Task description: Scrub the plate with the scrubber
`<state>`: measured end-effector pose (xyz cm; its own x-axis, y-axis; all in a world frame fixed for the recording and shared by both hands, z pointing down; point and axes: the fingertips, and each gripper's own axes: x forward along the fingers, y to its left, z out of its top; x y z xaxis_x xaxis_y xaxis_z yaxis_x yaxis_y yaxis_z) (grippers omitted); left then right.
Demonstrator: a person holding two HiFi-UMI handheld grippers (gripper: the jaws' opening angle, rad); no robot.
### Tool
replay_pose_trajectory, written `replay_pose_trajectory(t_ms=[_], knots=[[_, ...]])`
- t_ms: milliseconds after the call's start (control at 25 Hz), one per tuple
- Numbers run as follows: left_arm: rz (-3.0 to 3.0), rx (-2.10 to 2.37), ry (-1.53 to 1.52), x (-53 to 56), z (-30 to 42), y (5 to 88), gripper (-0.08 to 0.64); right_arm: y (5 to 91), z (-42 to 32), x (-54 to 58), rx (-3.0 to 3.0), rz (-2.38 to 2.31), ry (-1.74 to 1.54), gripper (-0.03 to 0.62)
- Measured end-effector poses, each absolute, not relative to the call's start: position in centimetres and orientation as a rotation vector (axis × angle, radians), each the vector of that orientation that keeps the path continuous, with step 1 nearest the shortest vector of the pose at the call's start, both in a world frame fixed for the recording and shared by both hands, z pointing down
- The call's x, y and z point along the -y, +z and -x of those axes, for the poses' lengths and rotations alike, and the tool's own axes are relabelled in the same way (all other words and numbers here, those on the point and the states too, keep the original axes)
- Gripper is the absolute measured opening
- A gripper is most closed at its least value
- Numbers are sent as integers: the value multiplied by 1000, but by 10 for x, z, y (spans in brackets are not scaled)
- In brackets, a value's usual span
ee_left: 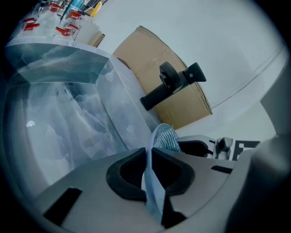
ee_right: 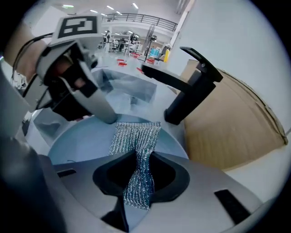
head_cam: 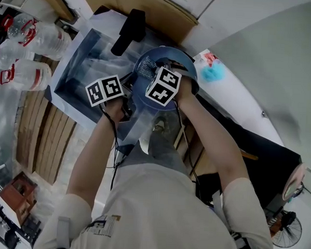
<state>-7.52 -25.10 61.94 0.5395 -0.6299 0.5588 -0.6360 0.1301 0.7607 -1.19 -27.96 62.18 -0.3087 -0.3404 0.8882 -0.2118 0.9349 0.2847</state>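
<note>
Over the sink (head_cam: 75,75), left gripper (ee_left: 148,153) jaws pinch the plate (ee_right: 77,143) rim, right gripper (ee_right: 138,157) jaws clamp the scrubber (ee_right: 134,136).

The plate (ee_right: 77,141) is pale blue. On it, the scrubber (ee_right: 134,136) is a silver, glittering mesh. Behind the plate, the tap (ee_right: 195,91) is black, the cardboard box (ee_right: 236,136) brown.

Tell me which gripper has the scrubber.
The right gripper: its jaws pinch the silvery mesh scrubber over the plate. The left gripper clamps the blue plate's rim instead, with no scrubber.
</note>
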Motion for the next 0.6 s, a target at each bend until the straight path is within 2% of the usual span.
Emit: replay_pose_trajectory(t_ms=[320,480,600], knots=[[-1486,1160,-67,256,80,619,50,615,-30,357,1776,-546,-216,118],[-1484,1194,-47,261,86,618,50,615,-58,358,1624,-475,-352,115],[-1477,1213,-47,265,89,620,52,616,-78,347,1532,-447,-331,115]])
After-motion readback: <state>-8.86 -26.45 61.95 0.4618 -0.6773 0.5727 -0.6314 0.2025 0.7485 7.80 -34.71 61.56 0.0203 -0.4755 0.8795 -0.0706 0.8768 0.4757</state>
